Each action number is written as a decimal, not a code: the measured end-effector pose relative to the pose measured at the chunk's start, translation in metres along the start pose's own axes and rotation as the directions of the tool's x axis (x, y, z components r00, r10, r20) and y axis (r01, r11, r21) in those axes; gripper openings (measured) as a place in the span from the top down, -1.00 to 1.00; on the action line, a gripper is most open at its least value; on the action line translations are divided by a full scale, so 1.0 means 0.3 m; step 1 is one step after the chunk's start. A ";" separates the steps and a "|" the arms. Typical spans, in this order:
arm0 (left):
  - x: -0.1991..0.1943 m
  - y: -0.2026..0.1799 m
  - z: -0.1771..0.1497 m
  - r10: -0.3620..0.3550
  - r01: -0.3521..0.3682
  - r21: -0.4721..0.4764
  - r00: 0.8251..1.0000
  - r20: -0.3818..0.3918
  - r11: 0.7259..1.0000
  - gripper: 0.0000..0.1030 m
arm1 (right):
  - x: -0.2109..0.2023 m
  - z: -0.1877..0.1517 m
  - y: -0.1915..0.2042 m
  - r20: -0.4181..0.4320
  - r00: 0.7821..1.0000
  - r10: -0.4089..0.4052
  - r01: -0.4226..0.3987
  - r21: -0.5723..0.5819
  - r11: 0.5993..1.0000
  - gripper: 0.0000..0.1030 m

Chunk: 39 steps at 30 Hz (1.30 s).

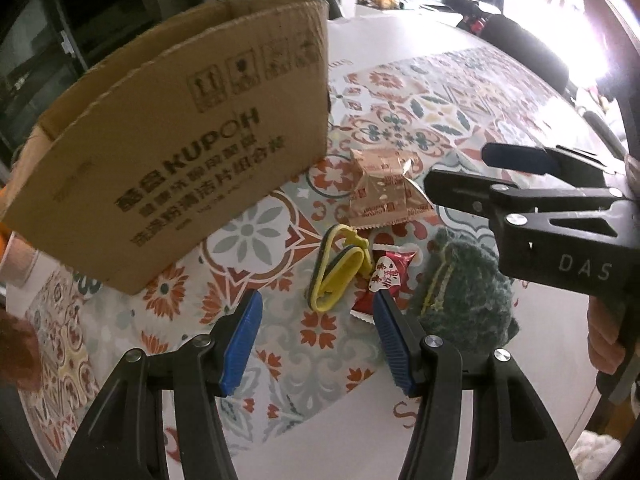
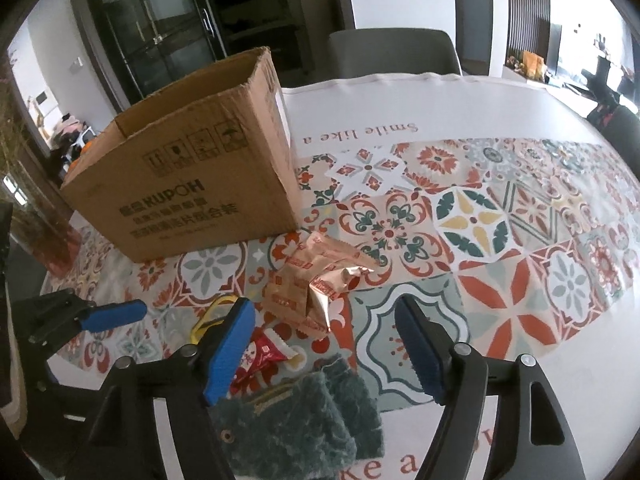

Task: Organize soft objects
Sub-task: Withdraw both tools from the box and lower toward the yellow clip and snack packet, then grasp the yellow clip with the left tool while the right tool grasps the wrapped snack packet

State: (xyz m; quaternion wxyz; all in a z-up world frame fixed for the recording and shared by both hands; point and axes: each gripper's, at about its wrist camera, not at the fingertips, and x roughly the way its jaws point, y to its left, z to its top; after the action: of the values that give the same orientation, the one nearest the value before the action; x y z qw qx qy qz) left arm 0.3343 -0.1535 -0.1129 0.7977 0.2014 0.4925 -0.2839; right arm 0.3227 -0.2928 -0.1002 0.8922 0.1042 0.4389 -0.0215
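A brown cardboard box [image 1: 172, 136] stands open on the patterned tablecloth; it also shows in the right wrist view [image 2: 192, 184]. In front of it lie crumpled tan snack wrappers [image 1: 384, 192] [image 2: 316, 284], a yellow and dark sponge strip [image 1: 340, 268] [image 2: 212, 316], a red candy packet [image 1: 386, 280] [image 2: 264, 356] and a fuzzy dark green pouch [image 1: 468, 292] [image 2: 304, 420]. My left gripper [image 1: 318, 308] is open and empty, just before the sponge strip and candy. My right gripper [image 2: 324, 320] is open and empty above the pouch; it shows in the left wrist view [image 1: 456, 172].
The table [image 2: 540, 112] has a white border past the patterned cloth. A grey chair [image 2: 394, 54] stands at the far side. A dark glass cabinet [image 2: 160, 28] stands behind the box. A vase with dried stems [image 2: 36, 216] stands left of the box.
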 end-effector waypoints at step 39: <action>0.195 0.011 0.033 -0.155 0.155 0.039 0.988 -0.011 0.987 0.42 | 0.318 0.065 -0.006 -0.097 0.994 0.048 -0.037 0.110 0.993 -0.49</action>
State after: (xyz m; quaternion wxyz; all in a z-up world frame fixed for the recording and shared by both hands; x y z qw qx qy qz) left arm 0.3639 -0.1720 -0.1612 0.7672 0.1794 0.5040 -0.3539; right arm 0.3963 -0.2936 -0.1641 0.8626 0.1628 0.4785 -0.0212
